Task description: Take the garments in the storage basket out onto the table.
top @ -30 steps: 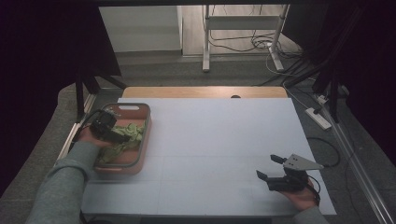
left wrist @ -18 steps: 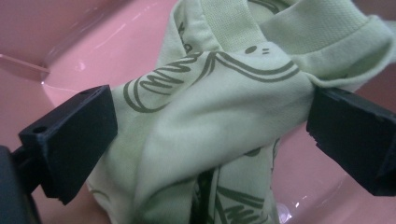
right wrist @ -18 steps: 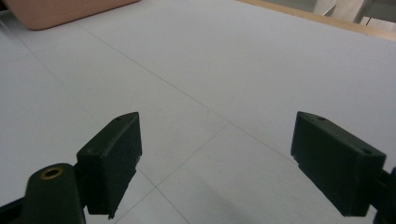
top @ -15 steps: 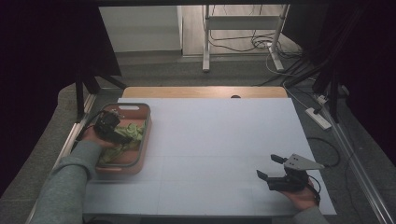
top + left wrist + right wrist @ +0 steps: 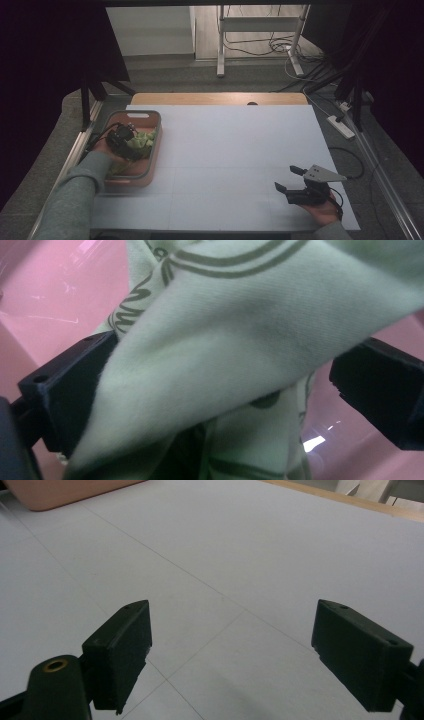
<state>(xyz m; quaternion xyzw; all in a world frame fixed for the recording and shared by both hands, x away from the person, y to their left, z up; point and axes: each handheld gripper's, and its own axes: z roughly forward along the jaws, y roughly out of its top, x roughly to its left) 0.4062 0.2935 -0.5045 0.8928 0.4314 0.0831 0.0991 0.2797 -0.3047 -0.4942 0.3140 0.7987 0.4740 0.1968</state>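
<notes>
Left tongs [image 5: 129, 141] wide around the pale green cloth [image 5: 240, 340] in the pink tray [image 5: 152, 150] — close on one thick fold, then lift straight; right tongs [image 5: 290, 181] wide, idle above the tabletop [image 5: 225, 150]

The pale green cloth with darker green stripes [image 5: 260, 340] looks soft, finely woven and matt. The pink plastic bin [image 5: 45, 295] is smooth and glossy. The white desk [image 5: 240, 555] is matt.

- You have a white table [image 5: 225, 150] with a wooden far edge.
- A pink bin [image 5: 150, 150] sits at your left.
- Your right gripper [image 5: 295, 182] rests near the front right corner, jaws apart.
</notes>
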